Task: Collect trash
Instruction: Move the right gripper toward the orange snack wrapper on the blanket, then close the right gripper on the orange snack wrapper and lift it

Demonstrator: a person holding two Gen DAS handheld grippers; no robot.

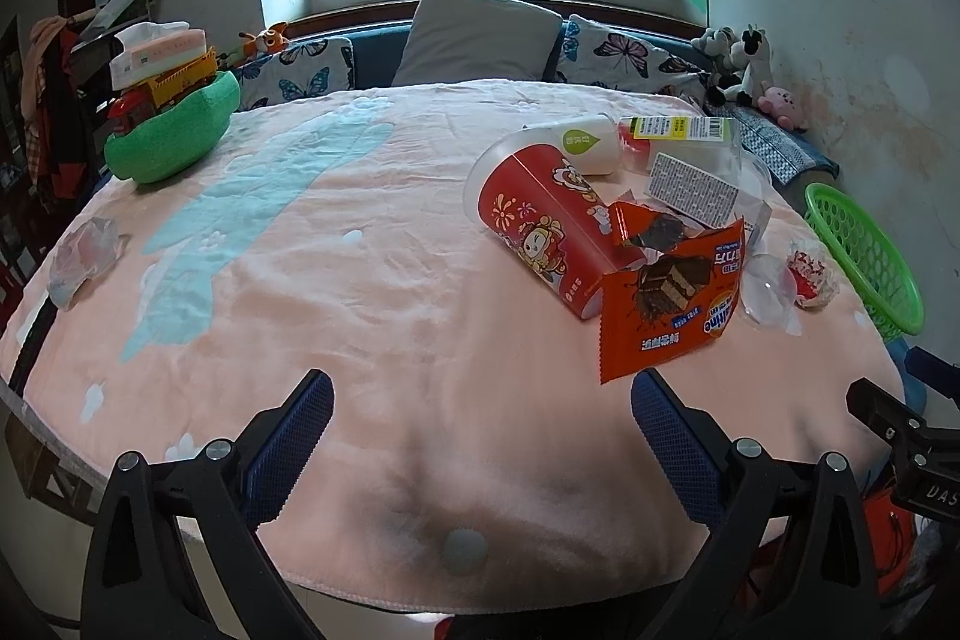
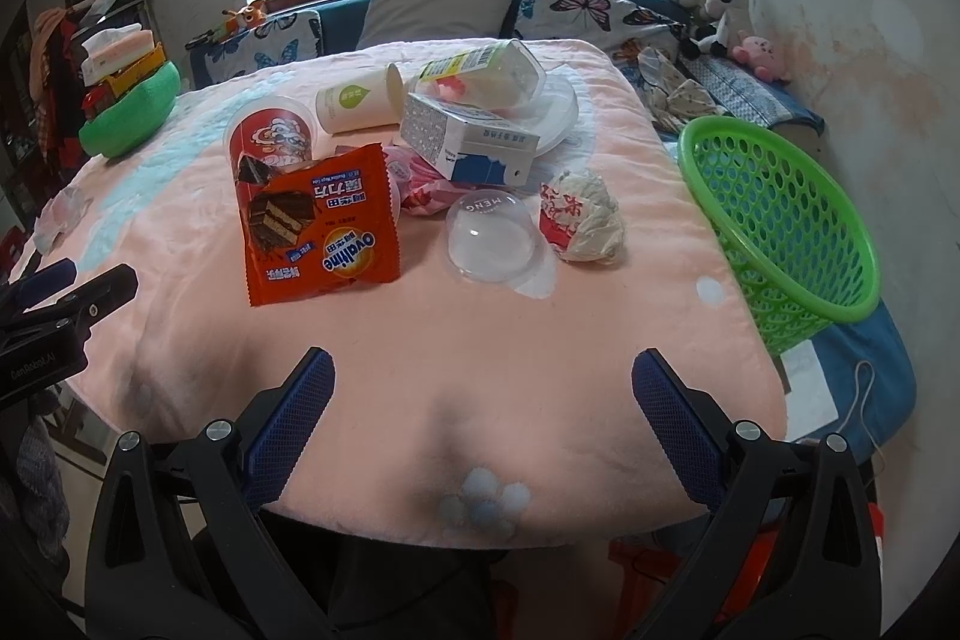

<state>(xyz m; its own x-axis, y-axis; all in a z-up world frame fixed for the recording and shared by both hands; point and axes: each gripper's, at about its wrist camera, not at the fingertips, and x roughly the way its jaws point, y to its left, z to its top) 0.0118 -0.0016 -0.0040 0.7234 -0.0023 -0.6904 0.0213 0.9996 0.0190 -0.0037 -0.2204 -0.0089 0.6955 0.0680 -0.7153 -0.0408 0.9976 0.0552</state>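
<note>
Trash lies in a heap on the pink-covered table [image 2: 420, 340]: an orange Ovaltine wrapper [image 2: 324, 229] [image 1: 672, 307], a red cup on its side [image 1: 540, 226] [image 2: 270, 145], a white paper cup [image 2: 357, 100], a blue-white carton [image 2: 468, 139], a clear dome lid [image 2: 492, 235] and a crumpled red-white wrapper [image 2: 579, 217]. A green mesh basket [image 2: 780, 226] [image 1: 864, 256] stands tilted at the table's right edge. My left gripper [image 1: 480, 400] is open and empty at the near edge. My right gripper [image 2: 483, 382] is open and empty, in front of the heap.
A green bowl [image 1: 171, 133] with a toy truck and a tissue pack stands at the far left. A crumpled clear bag [image 1: 81, 256] lies at the left edge. Pillows and a sofa are behind the table, soft toys at the far right.
</note>
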